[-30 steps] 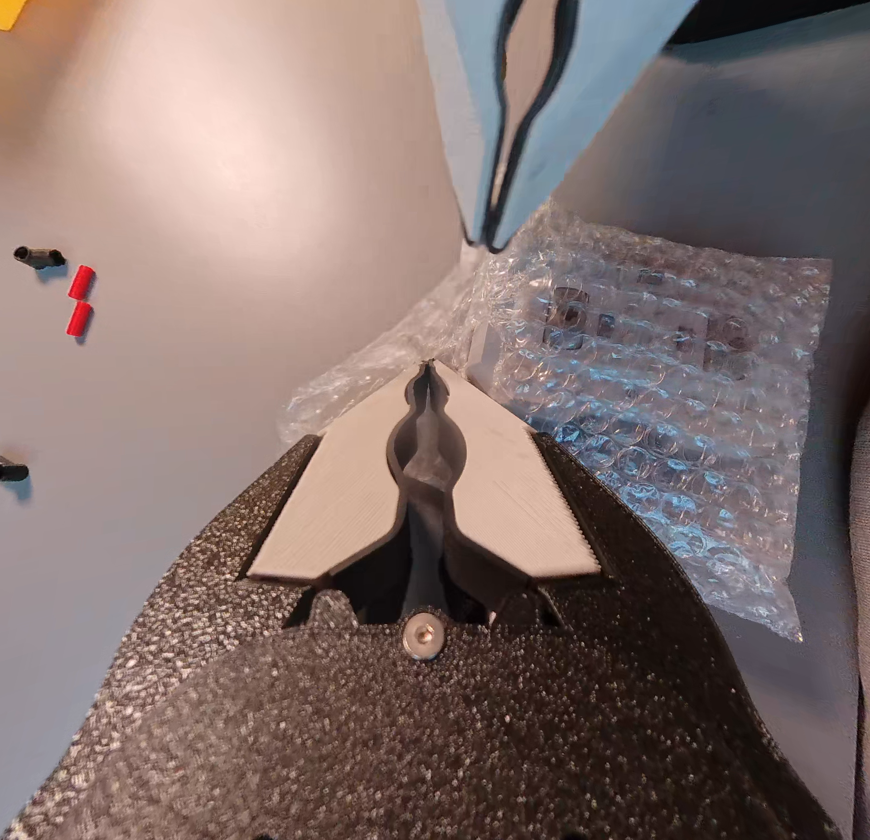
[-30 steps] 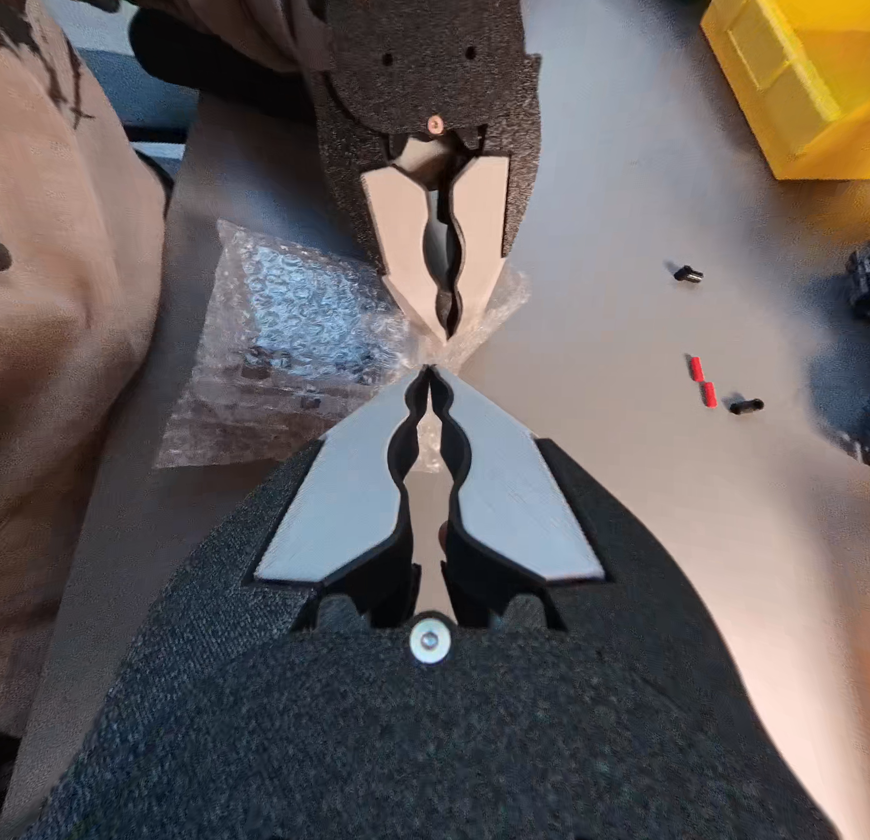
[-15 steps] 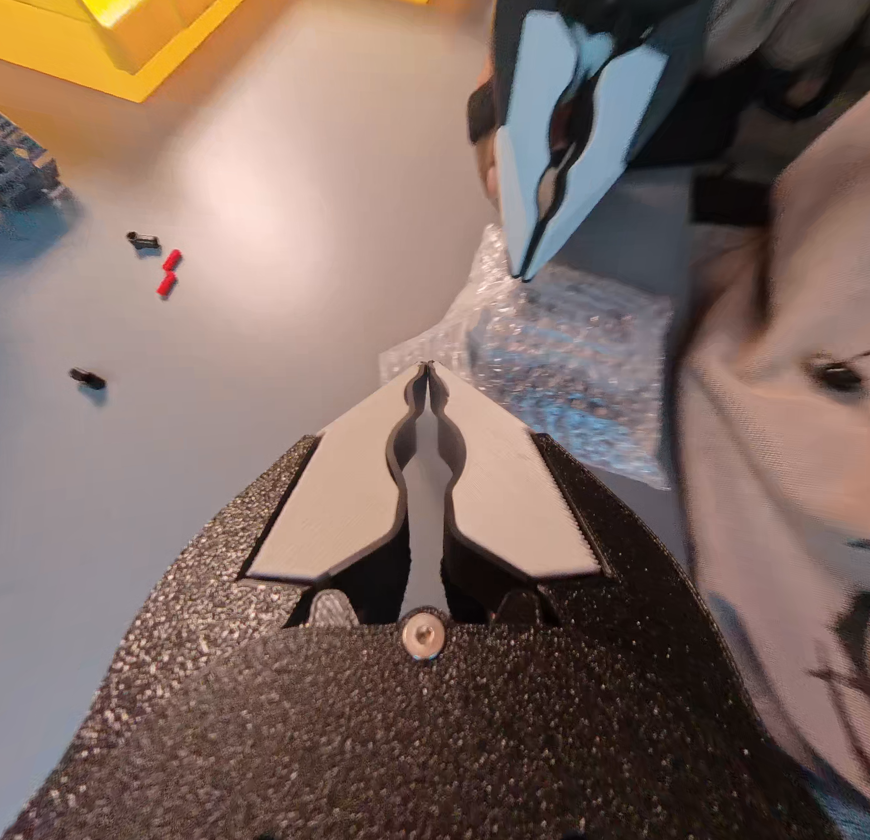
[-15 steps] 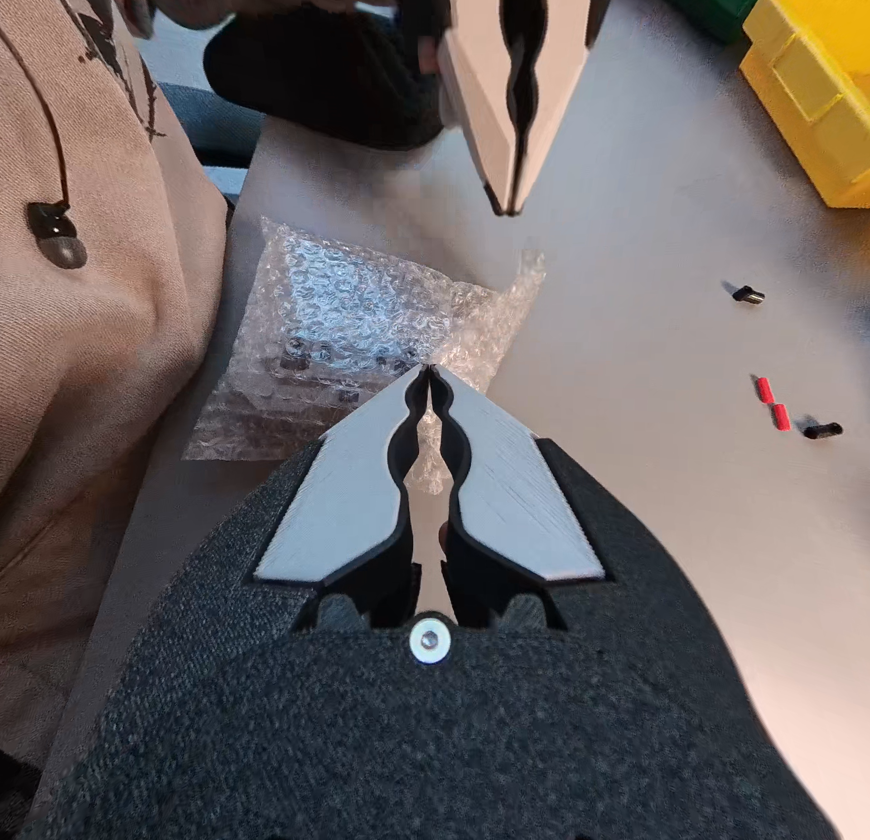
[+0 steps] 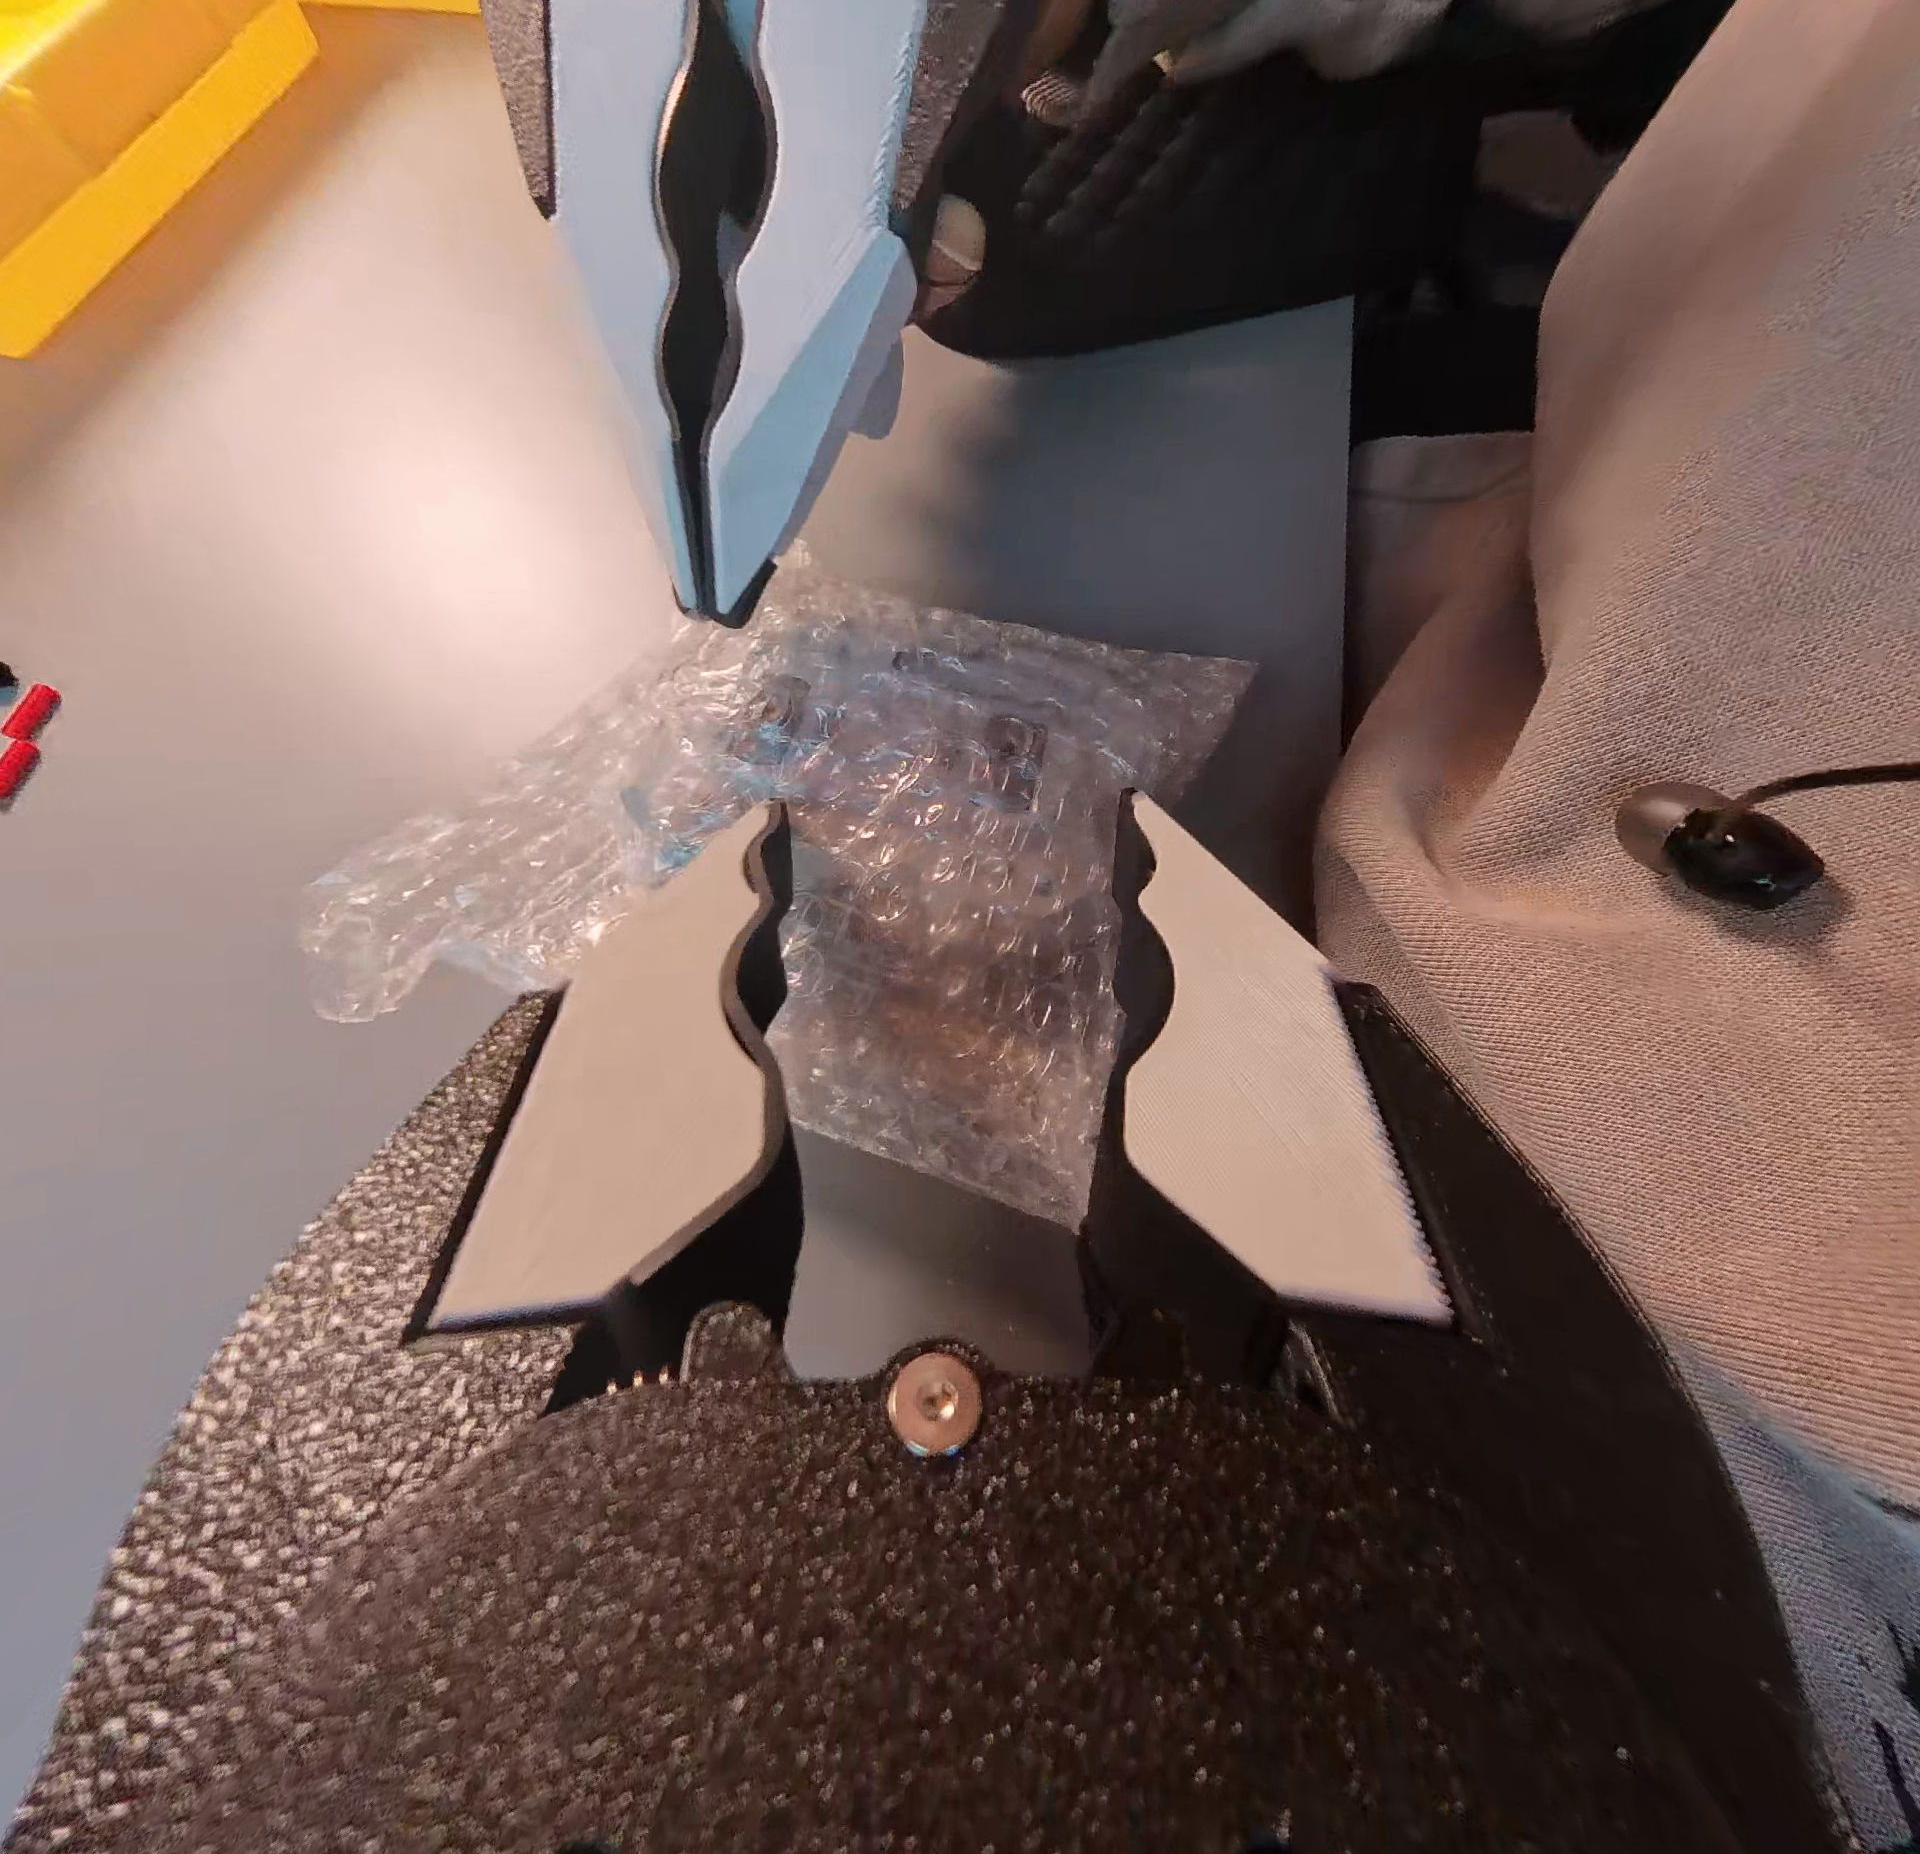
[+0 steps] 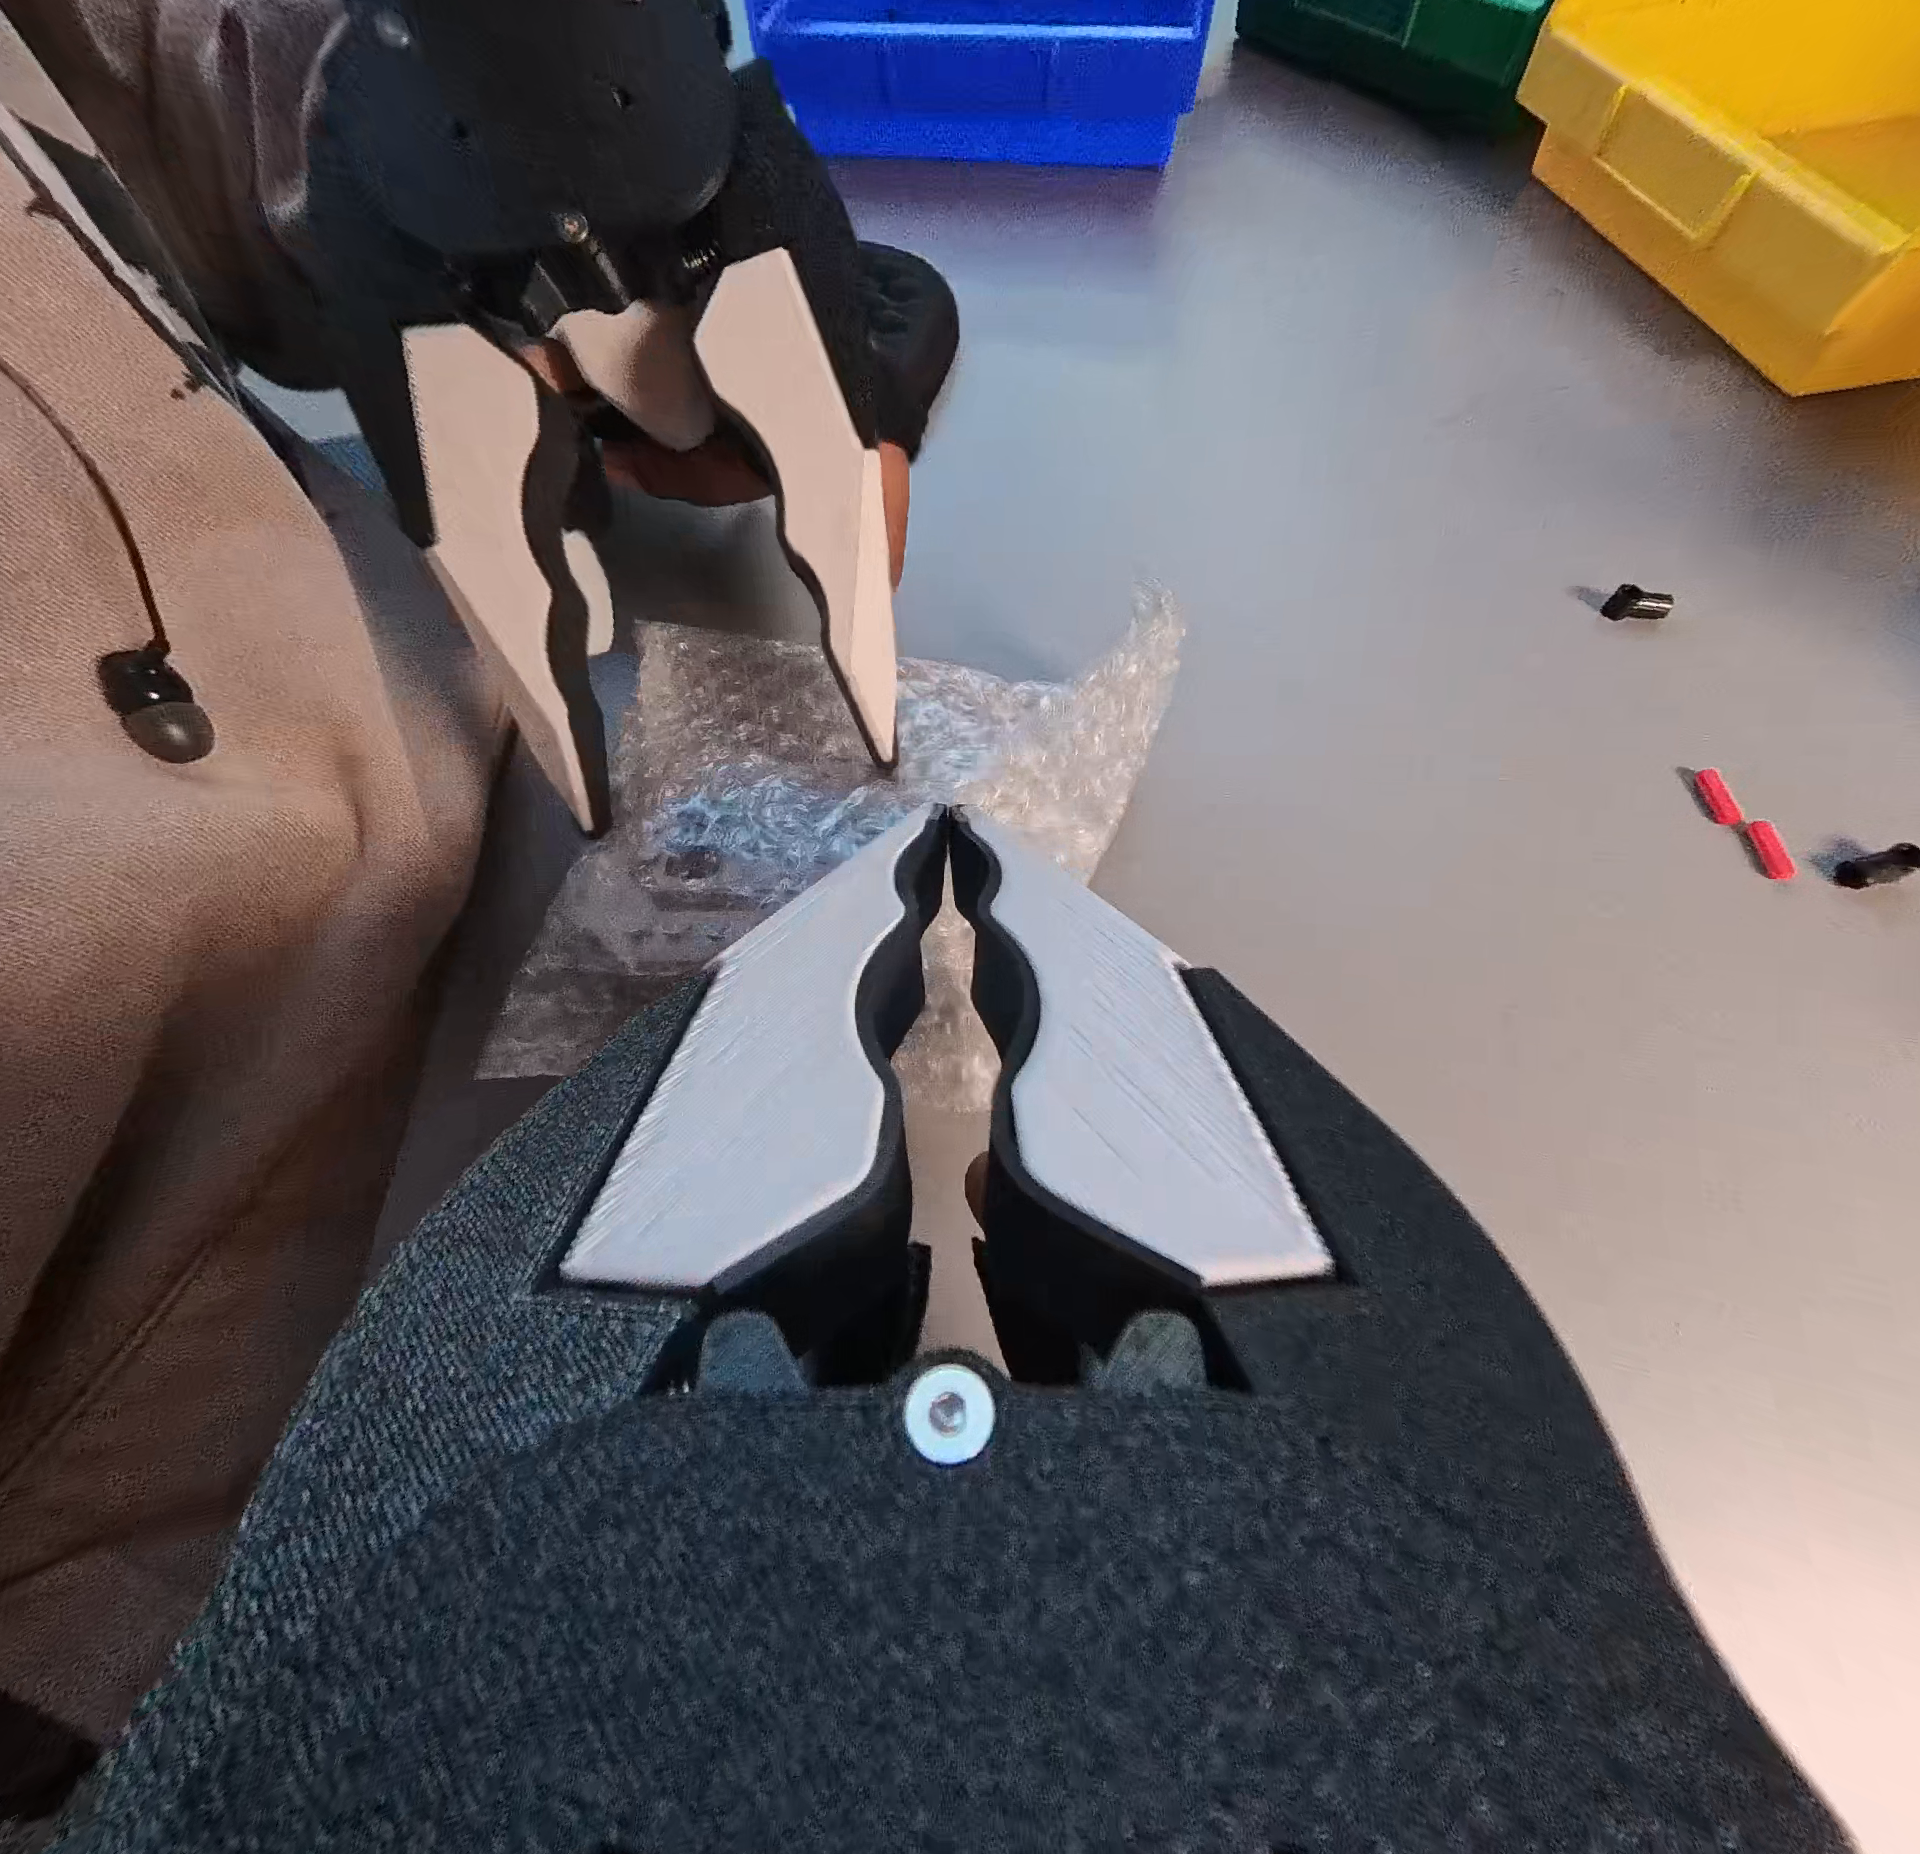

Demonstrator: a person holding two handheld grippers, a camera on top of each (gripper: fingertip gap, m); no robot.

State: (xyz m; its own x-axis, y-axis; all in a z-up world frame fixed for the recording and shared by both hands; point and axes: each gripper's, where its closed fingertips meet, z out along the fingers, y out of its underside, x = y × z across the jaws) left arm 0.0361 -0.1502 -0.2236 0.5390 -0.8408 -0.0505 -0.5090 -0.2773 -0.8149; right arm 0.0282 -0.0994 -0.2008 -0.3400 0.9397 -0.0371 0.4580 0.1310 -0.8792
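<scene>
Item: left gripper (image 5: pixel 951 817). My fingers stood wide apart, holding nothing, poised over the bubble-wrap pouch (image 5: pixel 935 921), one tip over each side of it; whether the tips touched the film I could not tell.

Item: right gripper (image 6: pixel 948 812). My fingers were closed tip to tip at the crumpled open end of the pouch; whether film was pinched between them I could not tell.

Item: bubble-wrap pouch. It lay on the grey table (image 6: pixel 1403 661) near its edge, just beside the person's beige sweatshirt (image 5: pixel 1662 661). Small dark parts showed dimly inside; their kind could not be made out.

Item: surroundings. Two red cylinders (image 6: pixel 1745 822) and two small black pieces (image 6: pixel 1636 602) lay well apart from the pouch. Blue bin (image 6: pixel 987 38), green bin (image 6: pixel 1392 17) and yellow bin (image 6: pixel 1714 163) stood at the far side.

Handling note, as judgement: the film looked slippery and soft, so a grip would best take the flat sealed body squarely, closing gently lest bubbles crush or contents shift.
</scene>
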